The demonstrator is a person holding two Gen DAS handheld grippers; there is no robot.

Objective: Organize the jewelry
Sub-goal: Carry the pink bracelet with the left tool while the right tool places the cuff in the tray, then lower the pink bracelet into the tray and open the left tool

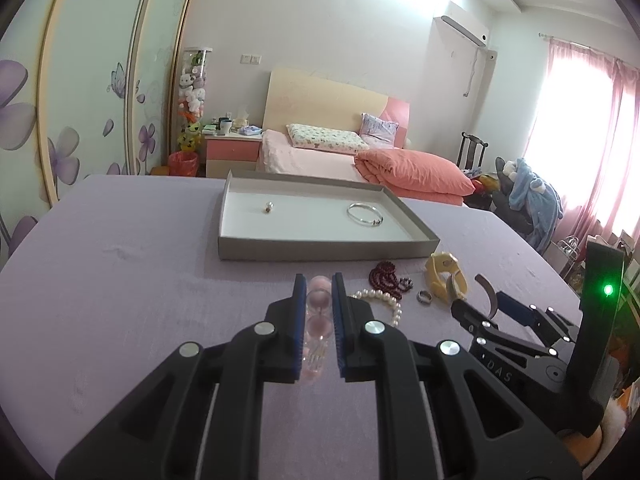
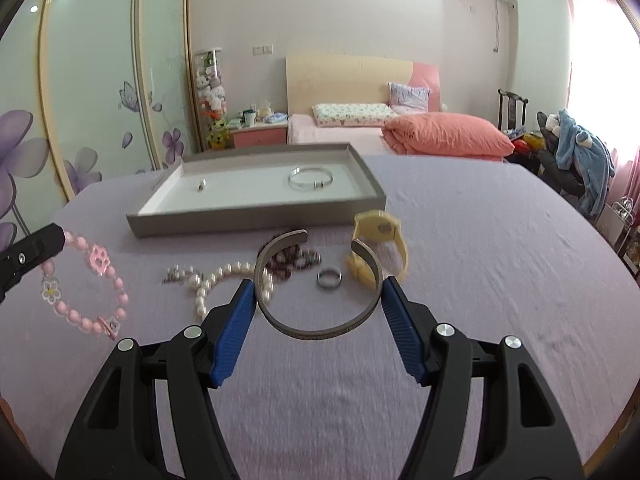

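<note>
My left gripper [image 1: 316,280] is shut on a pink bead bracelet [image 1: 319,320], which hangs from its tip [image 2: 52,236] in the right wrist view as a loop of pink beads [image 2: 92,292] with flower charms. My right gripper [image 2: 318,284] is shut on a grey open cuff bangle [image 2: 320,330], held above the purple cloth; that bangle's end [image 1: 489,292] shows in the left wrist view. The grey tray [image 1: 320,248] holds a silver bangle [image 1: 365,214] and a small ring [image 1: 268,207]. On the cloth lie a pearl bracelet [image 2: 218,280], dark red beads [image 1: 386,278], a silver ring [image 2: 329,278] and a yellow watch [image 2: 380,240].
The purple-covered table [image 2: 480,280] spreads wide to the right and front. A small cluster of silver pieces [image 2: 176,275] lies left of the pearls. Behind the table are a bed with a coral quilt [image 1: 416,174], a nightstand and wardrobe doors.
</note>
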